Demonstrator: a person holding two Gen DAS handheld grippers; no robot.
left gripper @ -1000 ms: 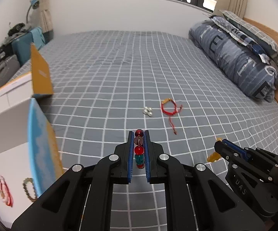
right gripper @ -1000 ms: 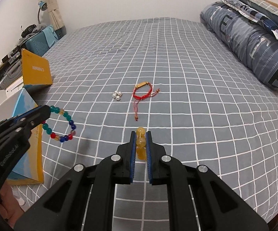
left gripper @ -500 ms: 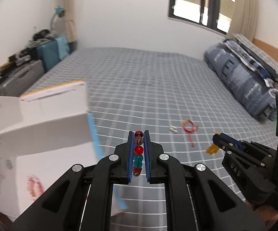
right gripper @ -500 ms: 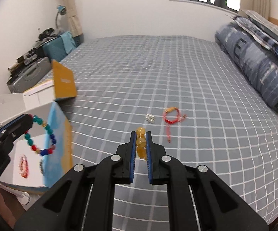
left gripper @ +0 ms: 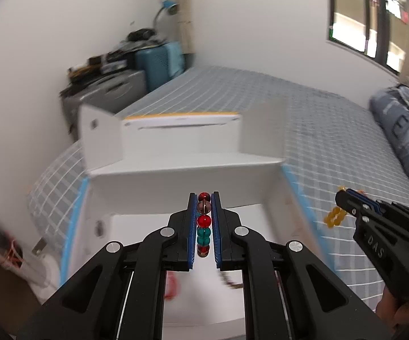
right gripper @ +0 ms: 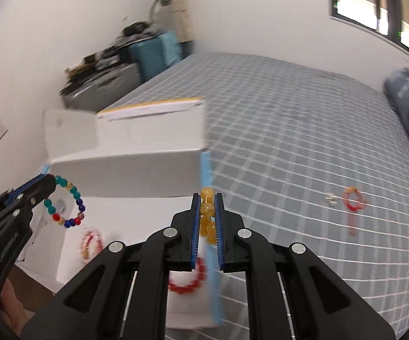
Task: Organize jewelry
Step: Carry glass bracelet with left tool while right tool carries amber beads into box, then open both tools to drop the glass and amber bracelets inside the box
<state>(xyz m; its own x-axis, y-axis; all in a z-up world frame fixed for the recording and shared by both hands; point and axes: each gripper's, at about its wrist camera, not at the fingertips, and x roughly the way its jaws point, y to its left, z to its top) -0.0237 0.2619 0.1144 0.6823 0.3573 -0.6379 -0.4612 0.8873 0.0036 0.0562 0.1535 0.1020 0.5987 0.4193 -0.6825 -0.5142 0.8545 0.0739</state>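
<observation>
left gripper (left gripper: 204, 226): clamped on bead bracelet (right gripper: 64, 202), box (left gripper: 181, 167) just ahead.
right gripper (right gripper: 208, 221): clamped on yellow beads (right gripper: 208, 218).
handling: light, floppy, slippery; pinch across beads.

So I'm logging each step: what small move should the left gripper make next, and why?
Probably lower and open: the left gripper, shut on the multicolored bead bracelet, hangs over the open white box, where other bracelets already lie.

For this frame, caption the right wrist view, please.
Right gripper holds a yellow bead bracelet beside the white box.
</observation>
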